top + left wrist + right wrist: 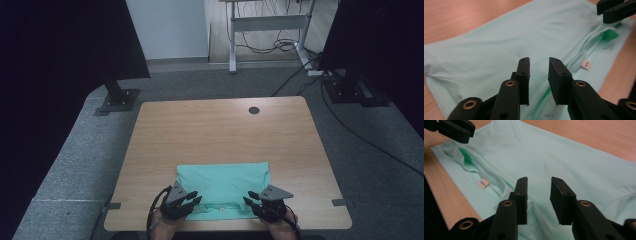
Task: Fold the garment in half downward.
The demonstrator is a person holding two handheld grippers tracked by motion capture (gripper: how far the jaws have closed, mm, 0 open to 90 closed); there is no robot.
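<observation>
Near the front edge of the bench (200, 125), two black tongs sit low over a mint green shirt (225, 182). The left tongs (192, 204) are at the shirt's near left corner. The right tongs (251, 201) are at its near right corner. A hand holds each one from below.

Seen from the left tongs (539, 68), the jaws stand a little way apart. Nothing is pinched between them, and the green cloth (499, 45) lies flat under the gap. Seen from the right tongs (539, 187), the jaws are also a little way apart with nothing between them. The cloth (574, 157) lies smooth under them too.

Between the two tongs is the neck hole of the shirt, close to the bench edge. A small white tag (586, 65) sits just by the collar. The same tag (483, 183) shows from the right side as well. The tips of the other tongs peek in at the top corner of each close view.

The shirt is folded into a wide flat shape on the near half of the wooden bench. Farther back on the bench is a small dark round spot (254, 110). Grey carpet (75, 165) lies all around the bench.
</observation>
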